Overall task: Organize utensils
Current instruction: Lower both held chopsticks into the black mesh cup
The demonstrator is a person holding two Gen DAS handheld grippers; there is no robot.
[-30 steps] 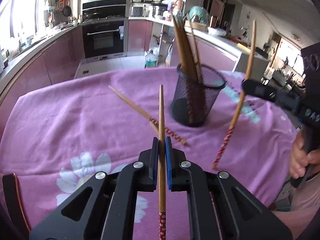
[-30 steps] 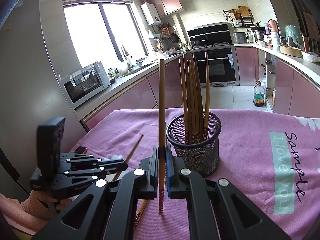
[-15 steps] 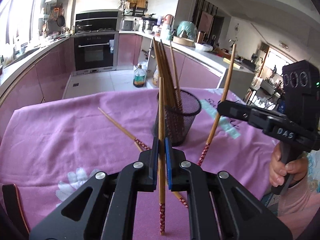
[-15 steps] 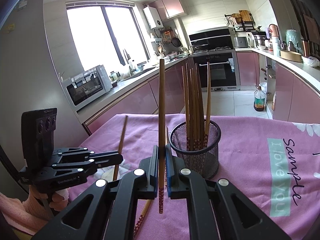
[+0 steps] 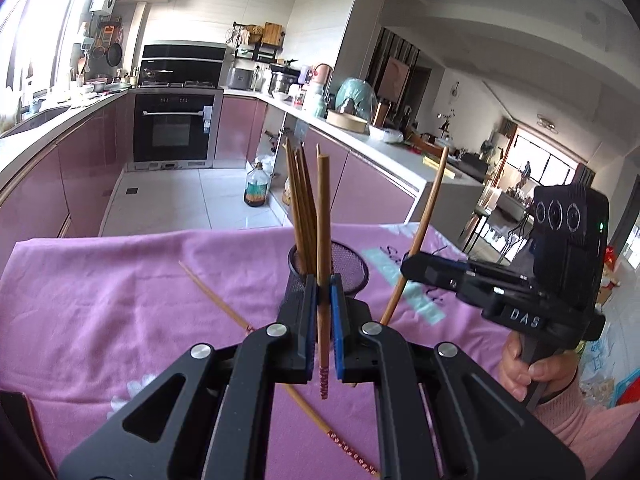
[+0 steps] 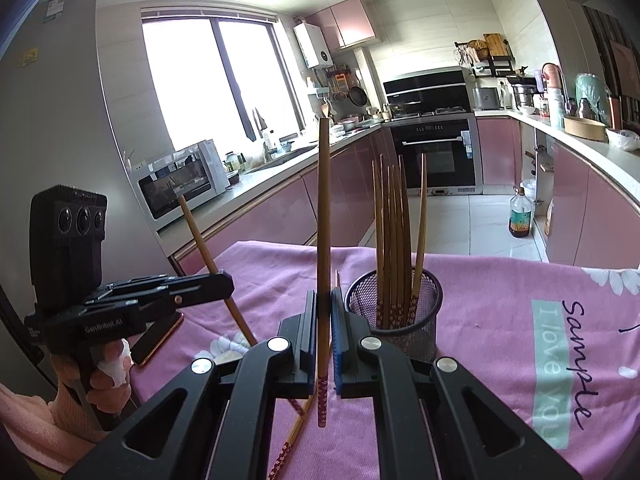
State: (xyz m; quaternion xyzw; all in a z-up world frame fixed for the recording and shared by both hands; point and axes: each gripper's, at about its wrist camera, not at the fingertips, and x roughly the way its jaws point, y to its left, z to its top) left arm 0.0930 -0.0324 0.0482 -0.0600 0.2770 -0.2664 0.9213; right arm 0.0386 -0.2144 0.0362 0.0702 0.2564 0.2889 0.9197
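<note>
In the left wrist view my left gripper [image 5: 322, 292] is shut on an upright wooden chopstick [image 5: 323, 208], whose patterned end hangs above the pink cloth [image 5: 100, 288]. Just behind it stands a black mesh cup [image 5: 354, 276] holding several chopsticks [image 5: 298, 200]. My right gripper [image 6: 323, 300] is shut on its own upright chopstick [image 6: 323, 208], just left of the mesh cup [image 6: 400, 312]. The other hand's gripper shows in each view, the right gripper [image 5: 408, 270] and the left gripper [image 6: 228, 280], each clamping a tilted chopstick. A loose chopstick [image 5: 212, 296] lies on the cloth.
Another patterned chopstick end [image 6: 294, 436] lies on the cloth under the right gripper. A phone with an orange edge [image 6: 160, 340] rests near the left table edge. Pink kitchen cabinets, an oven [image 5: 172, 128] and a bottle on the floor [image 5: 256, 190] lie beyond the table.
My left gripper has risen with its chopstick, lifting the patterned end off the cloth, and now looks more level toward the cup. The right gripper has stayed nearly still.
</note>
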